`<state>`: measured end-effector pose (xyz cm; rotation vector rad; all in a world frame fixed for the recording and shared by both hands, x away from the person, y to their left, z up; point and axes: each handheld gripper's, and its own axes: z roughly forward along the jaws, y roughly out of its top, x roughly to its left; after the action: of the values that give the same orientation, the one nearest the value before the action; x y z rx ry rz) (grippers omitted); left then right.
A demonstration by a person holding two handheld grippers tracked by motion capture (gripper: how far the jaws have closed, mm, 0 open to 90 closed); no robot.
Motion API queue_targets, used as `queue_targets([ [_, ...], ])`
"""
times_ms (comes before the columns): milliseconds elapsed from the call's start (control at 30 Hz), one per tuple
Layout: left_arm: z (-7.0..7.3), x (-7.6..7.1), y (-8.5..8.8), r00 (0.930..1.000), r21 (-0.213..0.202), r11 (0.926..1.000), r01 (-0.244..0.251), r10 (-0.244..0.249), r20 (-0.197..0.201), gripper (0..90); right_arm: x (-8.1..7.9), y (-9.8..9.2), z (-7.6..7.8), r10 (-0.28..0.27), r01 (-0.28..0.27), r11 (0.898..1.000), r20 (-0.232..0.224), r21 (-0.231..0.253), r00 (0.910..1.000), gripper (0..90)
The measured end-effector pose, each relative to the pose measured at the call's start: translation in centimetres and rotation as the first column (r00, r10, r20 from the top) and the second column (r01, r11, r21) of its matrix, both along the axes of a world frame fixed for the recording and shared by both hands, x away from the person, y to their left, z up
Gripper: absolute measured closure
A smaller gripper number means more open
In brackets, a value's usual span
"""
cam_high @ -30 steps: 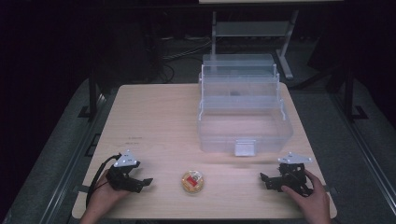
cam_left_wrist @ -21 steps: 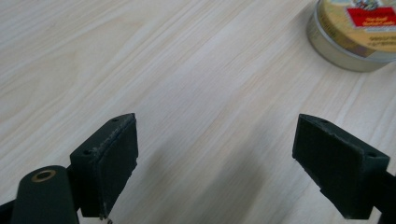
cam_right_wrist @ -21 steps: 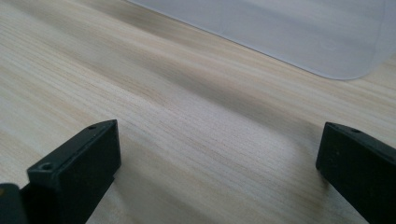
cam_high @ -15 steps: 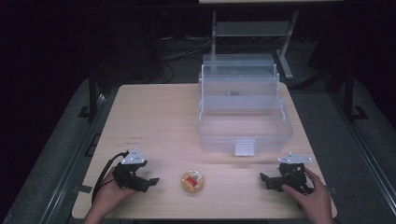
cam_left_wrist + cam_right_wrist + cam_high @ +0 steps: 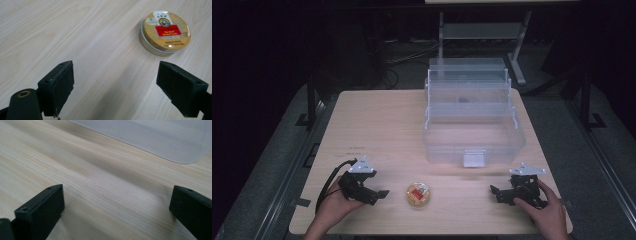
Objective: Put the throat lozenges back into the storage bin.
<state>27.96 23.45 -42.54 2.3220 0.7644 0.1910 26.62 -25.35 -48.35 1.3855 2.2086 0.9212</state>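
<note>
Wooden table (image 5: pixel 382 125), round tin (image 5: pixel 418 194) flat, lid up, left claw (image 5: pixel 379 194) spread, right claw (image 5: pixel 496 192) spread.

Tabletop (image 5: pixel 377 125): left half bare wood from far edge to near edge, open passage. Clear plastic tiered box (image 5: pixel 473 120): fills right half toward the far right corner, blocks that side. Round tin (image 5: pixel 418 194): lone obstacle near the near edge, midway; bare strips either side of it.

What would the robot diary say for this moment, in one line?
left hand-held gripper: open, near round tin, not touching | right hand-held gripper: open, holds nothing | clear plastic box: open on table
</note>
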Motion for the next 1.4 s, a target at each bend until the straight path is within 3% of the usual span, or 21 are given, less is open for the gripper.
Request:
queue_targets([
  [467, 0.7, 0.4, -1.7, 0.9987, 0.01, 0.9989, 0.045, -0.045, -0.026, 13.9, 0.0, 0.0, 0.0, 0.0, 0.0, 1.0, -0.002, 0.0, 1.0, 0.0],
  [867, 0.9, 0.7, -3.4, 0.9936, 0.03, 0.9946, 0.1, -0.098, -0.055, 13.9, 0.0, 0.0, 0.0, 0.0, 0.0, 1.0, -0.002, 0.0, 1.0, 0.0],
  [1400, 1.2, 1.2, -5.0, 0.9879, 0.055, 0.9893, 0.135, -0.131, -0.083, 13.8, 0.0, 0.0, 0.0, 0.0, 0.0, 1.0, -0.002, 0.0, 1.0, 0.0],
])
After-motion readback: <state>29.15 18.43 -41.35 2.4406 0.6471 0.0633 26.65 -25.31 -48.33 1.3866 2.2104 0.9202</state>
